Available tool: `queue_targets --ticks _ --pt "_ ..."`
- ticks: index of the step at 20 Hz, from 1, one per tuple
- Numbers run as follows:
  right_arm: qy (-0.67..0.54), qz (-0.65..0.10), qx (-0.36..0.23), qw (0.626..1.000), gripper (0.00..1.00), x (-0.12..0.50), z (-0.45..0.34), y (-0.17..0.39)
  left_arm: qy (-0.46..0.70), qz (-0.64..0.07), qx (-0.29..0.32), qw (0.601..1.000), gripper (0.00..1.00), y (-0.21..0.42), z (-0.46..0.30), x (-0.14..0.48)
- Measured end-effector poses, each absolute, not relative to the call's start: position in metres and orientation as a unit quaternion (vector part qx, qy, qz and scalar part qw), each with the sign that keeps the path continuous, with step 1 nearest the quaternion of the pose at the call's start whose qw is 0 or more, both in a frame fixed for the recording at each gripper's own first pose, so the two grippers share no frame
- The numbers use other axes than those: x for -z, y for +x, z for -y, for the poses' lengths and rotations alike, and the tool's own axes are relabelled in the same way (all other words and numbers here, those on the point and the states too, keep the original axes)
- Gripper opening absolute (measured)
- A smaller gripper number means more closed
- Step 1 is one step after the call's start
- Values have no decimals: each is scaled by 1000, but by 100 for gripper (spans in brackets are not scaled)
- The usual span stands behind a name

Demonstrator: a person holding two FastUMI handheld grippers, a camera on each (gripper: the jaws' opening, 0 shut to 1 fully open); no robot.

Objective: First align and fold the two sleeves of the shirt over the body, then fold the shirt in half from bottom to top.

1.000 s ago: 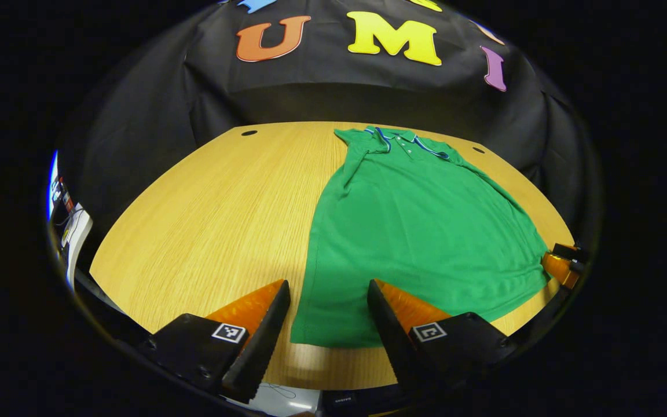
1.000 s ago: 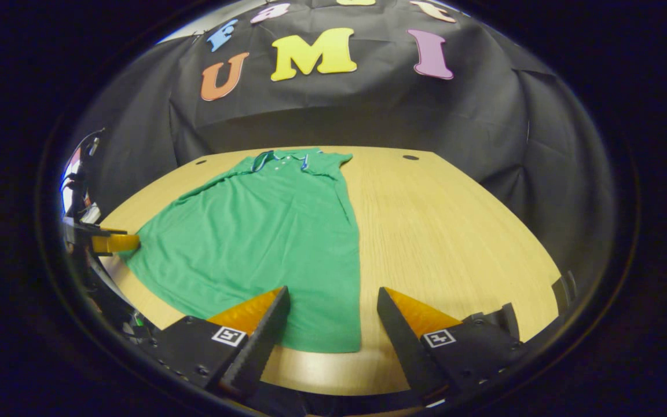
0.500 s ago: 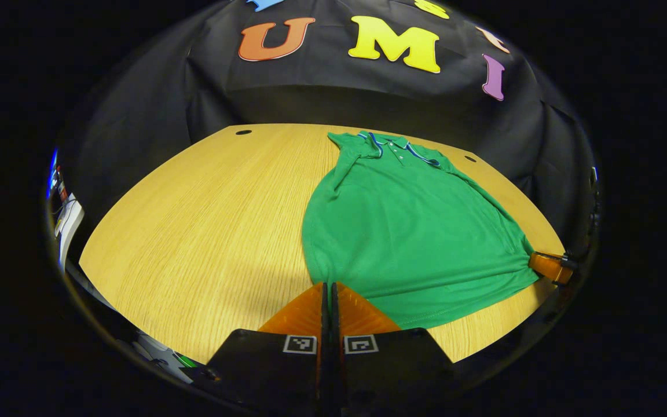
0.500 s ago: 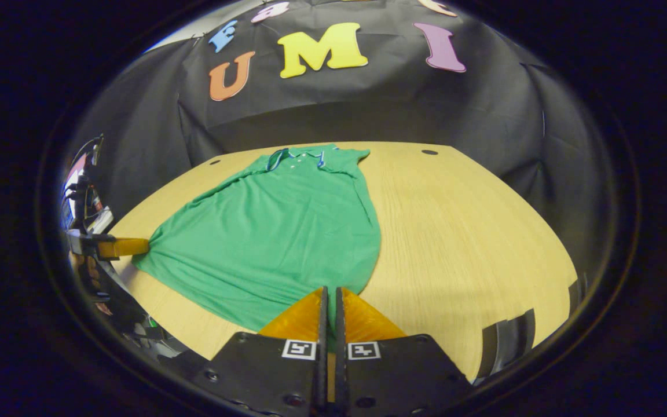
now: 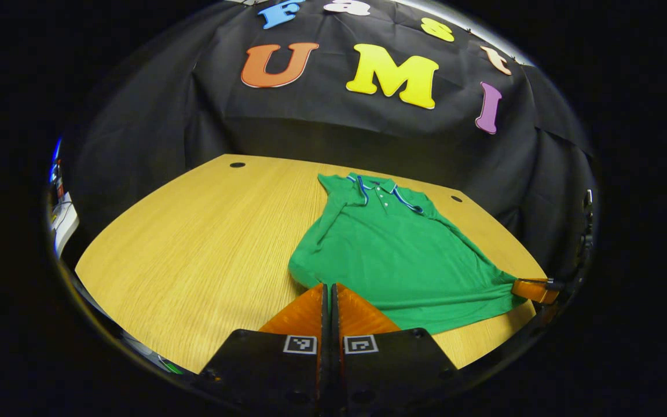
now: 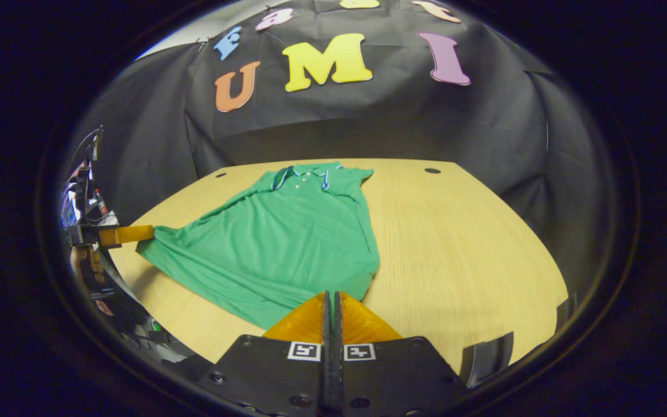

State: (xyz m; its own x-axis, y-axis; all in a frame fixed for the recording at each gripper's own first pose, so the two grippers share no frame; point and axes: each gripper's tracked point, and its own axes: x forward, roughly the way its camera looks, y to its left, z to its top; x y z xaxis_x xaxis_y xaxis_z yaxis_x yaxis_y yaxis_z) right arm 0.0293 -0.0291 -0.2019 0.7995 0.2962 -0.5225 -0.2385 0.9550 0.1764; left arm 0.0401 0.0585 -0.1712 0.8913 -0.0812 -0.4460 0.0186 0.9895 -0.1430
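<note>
Lying on the pale wood-grain table (image 5: 194,243) is the green short-sleeved polo shirt with a blue-and-white trimmed collar (image 5: 394,255), its collar pointing toward the black cloth wall (image 5: 333,133) at the far side and both sleeves sitting folded in over the body. The left gripper (image 5: 327,288) is clenching the near left corner of the shirt's bottom hem, its two fingers pressed together with the green cloth bunching up right at their tips. The right gripper (image 6: 328,295) is gripping the near right corner of the hem in the same way, fingers closed flat against each other on the fabric. In the left gripper view the right gripper is also showing at the far right edge, with the hem stretching in a taut line toward it; in the right gripper view the left gripper is appearing at the left edge beside a hand (image 6: 81,260), though that hand is dim and partly cut off, so its grip is hard to make out. Between the two corners the bottom edge is sagging in soft wrinkles, and it seems slightly raised off the table.
</note>
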Motion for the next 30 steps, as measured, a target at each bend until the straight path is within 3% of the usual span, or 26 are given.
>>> queue_targets --ticks 3,8,18,30 --pt "48 -264 -140 953 0 173 29 49 -47 -212 24 976 0 58 -55 152" --pt "39 -227 -131 964 0 129 27 106 -44 -164 17 985 3 111 -50 118" --pt "17 -126 -101 987 0 74 11 273 -29 -70 3 997 3 265 -59 71" --pt "-68 -77 -76 992 0 117 -9 464 30 -54 -21 998 3 431 -73 101"
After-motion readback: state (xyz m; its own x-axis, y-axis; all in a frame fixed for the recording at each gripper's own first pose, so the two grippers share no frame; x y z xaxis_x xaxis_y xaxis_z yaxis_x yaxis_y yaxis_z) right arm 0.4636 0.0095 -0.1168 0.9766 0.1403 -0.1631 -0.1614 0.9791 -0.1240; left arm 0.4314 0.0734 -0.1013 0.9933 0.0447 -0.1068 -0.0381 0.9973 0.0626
